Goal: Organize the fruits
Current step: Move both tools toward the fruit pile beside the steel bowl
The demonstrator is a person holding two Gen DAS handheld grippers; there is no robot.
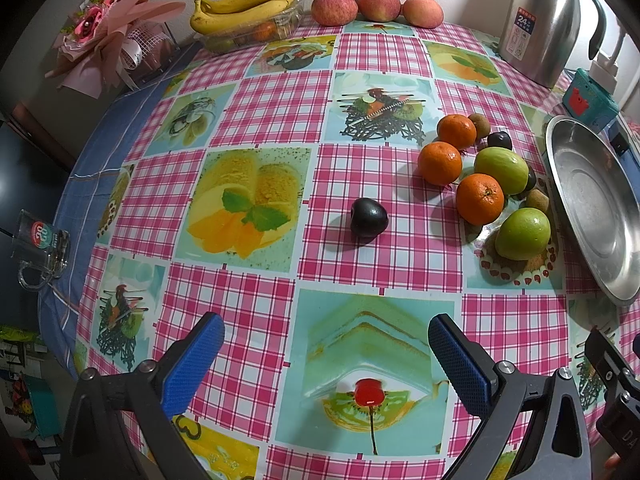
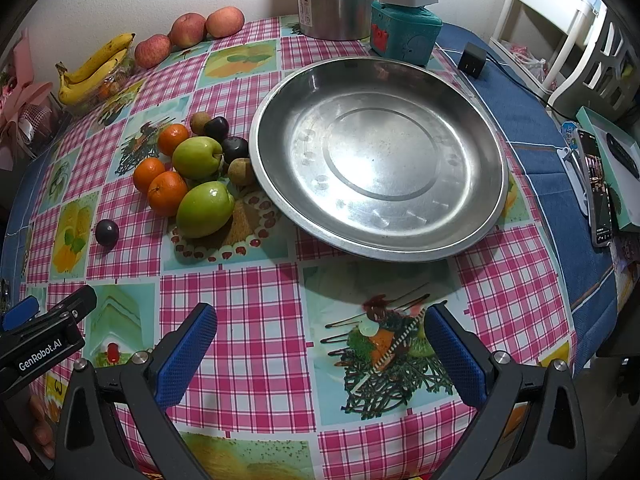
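Left gripper (image 1: 326, 354) is hovering low in frame, jaws wide apart, holding nothing. Right gripper (image 2: 322, 344) is doing likewise, jaws apart over the checked tablecloth (image 2: 248, 320). A lone dark plum (image 1: 369, 217) is sitting mid-frame in the left view, stem dimple facing upper left. The fruit cluster (image 2: 192, 172) is lying just left of the steel plate (image 2: 496, 200); the nearer green fruit (image 2: 205, 209) is lying with its long axis running lower left to upper right. Bananas (image 1: 248, 2) are arcing across the upper left.
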